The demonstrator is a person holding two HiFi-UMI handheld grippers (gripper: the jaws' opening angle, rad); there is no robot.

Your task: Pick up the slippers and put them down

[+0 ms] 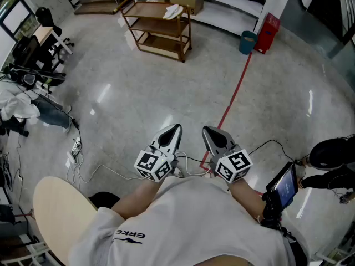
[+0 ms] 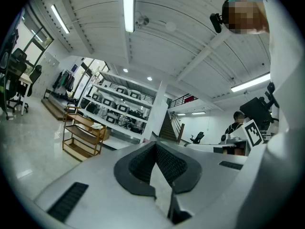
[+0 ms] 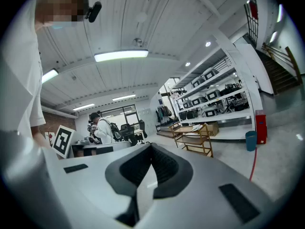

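Note:
A pair of white slippers (image 1: 173, 11) lies on the top level of a wooden shelf rack (image 1: 160, 27) far across the floor. The rack (image 2: 83, 136) also shows at mid left in the left gripper view, and the rack (image 3: 193, 140) stands right of centre in the right gripper view. My left gripper (image 1: 176, 128) and right gripper (image 1: 206, 129) are held side by side close to the person's body, pointing toward the rack. The jaws of both are shut with nothing between them, as the left gripper (image 2: 155, 145) and right gripper (image 3: 150, 146) show in their own views.
A red line (image 1: 233, 96) runs along the floor toward a teal bin (image 1: 247, 42) and a red box (image 1: 267, 32). Cables (image 1: 77, 154) trail at the left near office chairs (image 1: 47, 24). A round wooden tabletop (image 1: 61, 215) is at lower left. A tablet (image 1: 284, 184) and another person (image 1: 333, 154) are at right.

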